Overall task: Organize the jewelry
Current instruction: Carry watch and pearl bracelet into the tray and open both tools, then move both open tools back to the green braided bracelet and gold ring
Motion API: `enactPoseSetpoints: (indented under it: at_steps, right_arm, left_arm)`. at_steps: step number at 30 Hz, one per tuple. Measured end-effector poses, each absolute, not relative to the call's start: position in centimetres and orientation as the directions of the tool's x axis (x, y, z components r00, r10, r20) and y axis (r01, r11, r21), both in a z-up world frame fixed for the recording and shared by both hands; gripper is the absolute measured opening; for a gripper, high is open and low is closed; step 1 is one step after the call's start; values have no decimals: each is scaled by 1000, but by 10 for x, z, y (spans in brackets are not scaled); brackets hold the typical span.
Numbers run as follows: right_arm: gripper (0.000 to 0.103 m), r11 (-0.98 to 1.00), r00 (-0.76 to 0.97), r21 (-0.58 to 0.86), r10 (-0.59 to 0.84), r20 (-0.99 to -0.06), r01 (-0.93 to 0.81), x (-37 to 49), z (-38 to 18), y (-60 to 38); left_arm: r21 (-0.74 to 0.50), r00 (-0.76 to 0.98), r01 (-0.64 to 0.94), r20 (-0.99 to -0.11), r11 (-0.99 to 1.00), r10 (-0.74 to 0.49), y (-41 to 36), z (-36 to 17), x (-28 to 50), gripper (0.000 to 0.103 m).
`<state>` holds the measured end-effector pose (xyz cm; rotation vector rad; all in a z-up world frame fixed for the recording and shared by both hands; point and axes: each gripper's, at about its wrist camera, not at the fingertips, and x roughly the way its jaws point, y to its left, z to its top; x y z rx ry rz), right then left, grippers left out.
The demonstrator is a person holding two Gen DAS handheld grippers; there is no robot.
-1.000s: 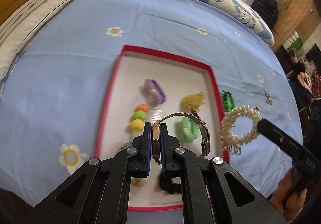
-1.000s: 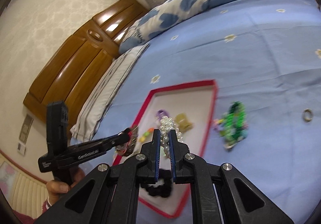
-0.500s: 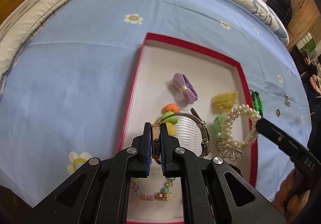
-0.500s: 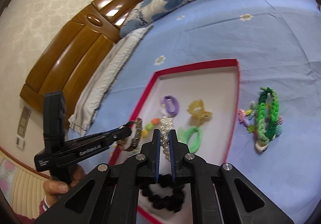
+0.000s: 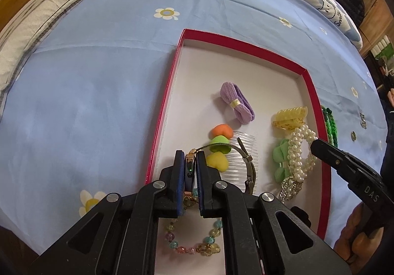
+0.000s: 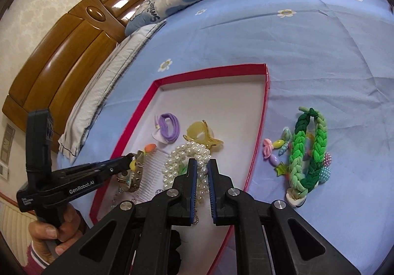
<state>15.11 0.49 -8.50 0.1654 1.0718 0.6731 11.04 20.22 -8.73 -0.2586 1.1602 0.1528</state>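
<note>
My left gripper (image 5: 189, 176) pinches a rigid watch (image 5: 189, 171) by its case; my right gripper (image 6: 202, 176), jaws slightly parted, holds slippery pearl bracelet (image 6: 183, 164) strands.

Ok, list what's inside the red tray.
Red tray holds purple tie, yellow claw clip, heart comb, green bow, bead bracelet. Grippers cover its near end.

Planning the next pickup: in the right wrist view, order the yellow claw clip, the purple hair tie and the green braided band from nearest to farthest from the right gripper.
1. Yellow claw clip, in the tray just ahead of the right gripper.
2. Purple hair tie, in the tray, ahead-left.
3. Green braided band, on the sheet, right of the tray.
</note>
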Motion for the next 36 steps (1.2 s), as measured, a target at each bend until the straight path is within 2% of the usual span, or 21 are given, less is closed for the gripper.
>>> enactPoseSetpoints:
  at_steps: [7, 12, 13, 14, 16, 20, 22, 36]
  right_arm:
    - [15, 792, 295, 448, 583, -757, -416, 154, -87, 2]
    - [27, 787, 301, 458, 593, -747, -414, 152, -83, -2]
    - [29, 786, 303, 459, 595, -745, -414, 152, -81, -2]
    - [29, 784, 304, 462, 598, -741, -415, 151, -80, -3]
    - [30, 780, 309, 471, 605, -734, -411, 150, -77, -6]
    - [34, 775, 329, 487, 619, -714, -402, 144, -68, -17]
    - [39, 778, 353, 489, 619, -701, -395, 138, -61, -30]
    - [40, 847, 480, 474, 528, -701, -240, 106, -50, -137]
  left_arm:
    - [-120, 390, -252, -921, 960, -13, 200, -87, 112, 12]
    - [-119, 398, -249, -917, 961, -10, 199, -83, 111, 26]
    - [-124, 402, -248, -915, 961, -15, 199, -82, 110, 32]
    - [-128, 407, -246, -913, 961, -18, 198, -80, 110, 37]
    - [-126, 412, -243, -911, 962, -16, 196, -77, 109, 41]
    - [-137, 427, -237, -904, 962, -23, 194, -68, 105, 43]
    - [-145, 437, -231, -899, 962, -30, 193, -64, 103, 43]
    - [-186, 468, -129, -878, 974, -106, 142, -42, 99, 47]
